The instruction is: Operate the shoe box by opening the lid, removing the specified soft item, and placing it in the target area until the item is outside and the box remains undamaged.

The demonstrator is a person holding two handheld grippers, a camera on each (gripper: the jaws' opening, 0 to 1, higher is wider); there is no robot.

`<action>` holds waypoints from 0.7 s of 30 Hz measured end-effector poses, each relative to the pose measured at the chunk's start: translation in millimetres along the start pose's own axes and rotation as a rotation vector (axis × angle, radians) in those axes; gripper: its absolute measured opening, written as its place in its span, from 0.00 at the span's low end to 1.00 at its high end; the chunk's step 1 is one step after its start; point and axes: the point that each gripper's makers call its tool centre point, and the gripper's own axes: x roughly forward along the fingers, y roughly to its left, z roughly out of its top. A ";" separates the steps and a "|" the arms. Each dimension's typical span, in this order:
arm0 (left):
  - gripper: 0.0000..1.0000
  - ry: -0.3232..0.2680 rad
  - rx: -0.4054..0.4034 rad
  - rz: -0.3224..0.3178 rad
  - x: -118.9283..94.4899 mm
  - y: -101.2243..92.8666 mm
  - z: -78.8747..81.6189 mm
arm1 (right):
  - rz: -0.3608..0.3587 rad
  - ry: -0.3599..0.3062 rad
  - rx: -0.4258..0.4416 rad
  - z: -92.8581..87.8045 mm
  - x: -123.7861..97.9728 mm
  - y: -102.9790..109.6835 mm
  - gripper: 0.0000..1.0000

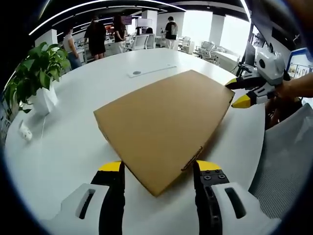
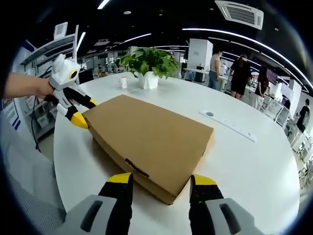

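Potted plant [image 2: 149, 63] beyond closed shoe box [image 2: 149, 142]

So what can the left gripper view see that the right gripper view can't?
The left gripper view adds bright windows and the hand holding the right tool. The right gripper view adds a ceiling air vent, a shelving rack and the other hand, holding the left tool. Both share the closed cardboard shoe box on the round white table, the potted plant, the people standing behind, and the two open tools at opposite corners of the box.
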 end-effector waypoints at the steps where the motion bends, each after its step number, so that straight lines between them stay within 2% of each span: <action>1: 0.57 0.006 0.004 -0.001 -1.1 0.0 -1.2 | -0.001 0.003 0.000 -0.4 -0.9 2.1 0.41; 17: 0.55 0.027 0.033 -0.015 -12.6 1.2 -15.0 | 0.005 0.003 0.005 -5.2 -9.2 22.0 0.39; 21: 0.55 0.059 0.040 -0.022 -16.8 1.7 -20.0 | 0.009 -0.002 0.015 -5.9 -11.3 29.6 0.39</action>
